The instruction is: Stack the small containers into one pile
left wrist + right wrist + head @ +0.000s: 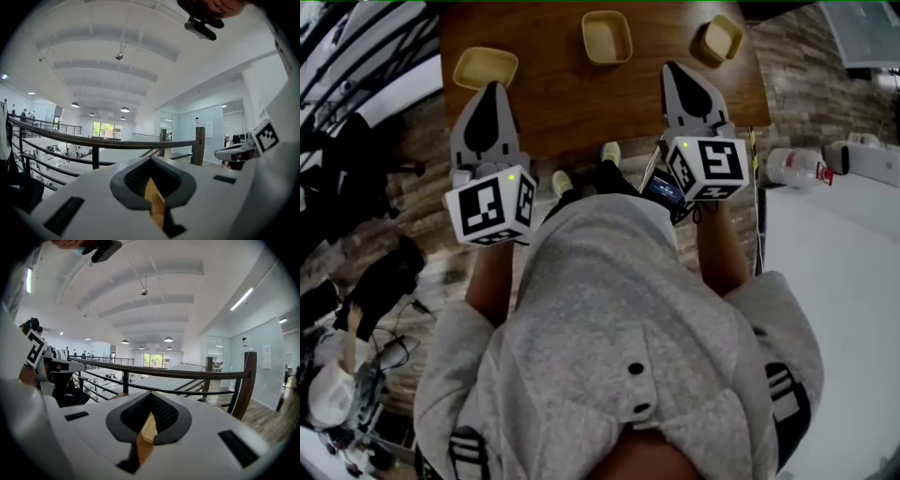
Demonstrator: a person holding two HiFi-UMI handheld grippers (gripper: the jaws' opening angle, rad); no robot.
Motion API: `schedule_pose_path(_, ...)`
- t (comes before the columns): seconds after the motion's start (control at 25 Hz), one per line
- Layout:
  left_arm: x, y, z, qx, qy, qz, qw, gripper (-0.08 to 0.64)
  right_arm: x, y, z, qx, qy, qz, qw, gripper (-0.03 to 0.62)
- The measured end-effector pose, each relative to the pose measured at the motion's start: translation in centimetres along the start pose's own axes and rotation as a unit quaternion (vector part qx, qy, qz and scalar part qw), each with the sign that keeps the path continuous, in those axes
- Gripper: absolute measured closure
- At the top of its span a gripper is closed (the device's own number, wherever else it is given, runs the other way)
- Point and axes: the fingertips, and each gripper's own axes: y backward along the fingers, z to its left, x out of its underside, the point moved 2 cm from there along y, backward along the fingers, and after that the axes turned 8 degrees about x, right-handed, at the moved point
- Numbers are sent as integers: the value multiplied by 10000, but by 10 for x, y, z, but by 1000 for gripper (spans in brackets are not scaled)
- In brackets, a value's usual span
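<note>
table (572,112): brown wood, three tan containers well apart, unstacked
left container (485,67): just beyond left gripper (494,87), clenched, empty
middle container (607,37), right container (721,39): beyond right gripper (673,67), either side; clenched, empty

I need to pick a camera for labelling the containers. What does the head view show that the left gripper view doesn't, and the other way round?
Only the head view: three small containers standing apart, unstacked, on the wooden table: the left container, the middle container and the right container. It also shows the person's grey hoodie.
Only the left gripper view: the railing and the ceiling lamps.
Both: the left tool, jaws shut and holding nothing, and the right tool.
</note>
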Motion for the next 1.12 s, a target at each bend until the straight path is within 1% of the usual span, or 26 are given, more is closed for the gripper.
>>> schedule_pose_path(0.16, 1, -23, -26, 84, 13, 80, 9999, 549, 4, -3, -36, 43, -54, 22, 10000, 581)
schedule_pose_path(0.44, -3, -64, -58, 89, -88, 121, 9998, 549, 14, -16, -88, 83, -107, 102, 9999, 581)
schedule_pose_path(0.64, -4, -93, -81, 112, -142, 123, 9998, 549, 21, -26, -124, 166, 201, 104, 9996, 581)
schedule_pose_path(0.76, -2, -108, -94, 126, -182, 132, 9997, 549, 31, -32, -143, 145, 211, 157, 9996, 581)
schedule_pose_path(0.96, -1, -128, -101, 99, -218, 187, 9995, 549, 48, -51, -165, 152, 300, 458, 9984, 581)
schedule_pose_path(1.12, 1, -133, -106, 35, -275, 274, 9992, 549, 72, -62, -188, 215, 422, 808, 9956, 581)
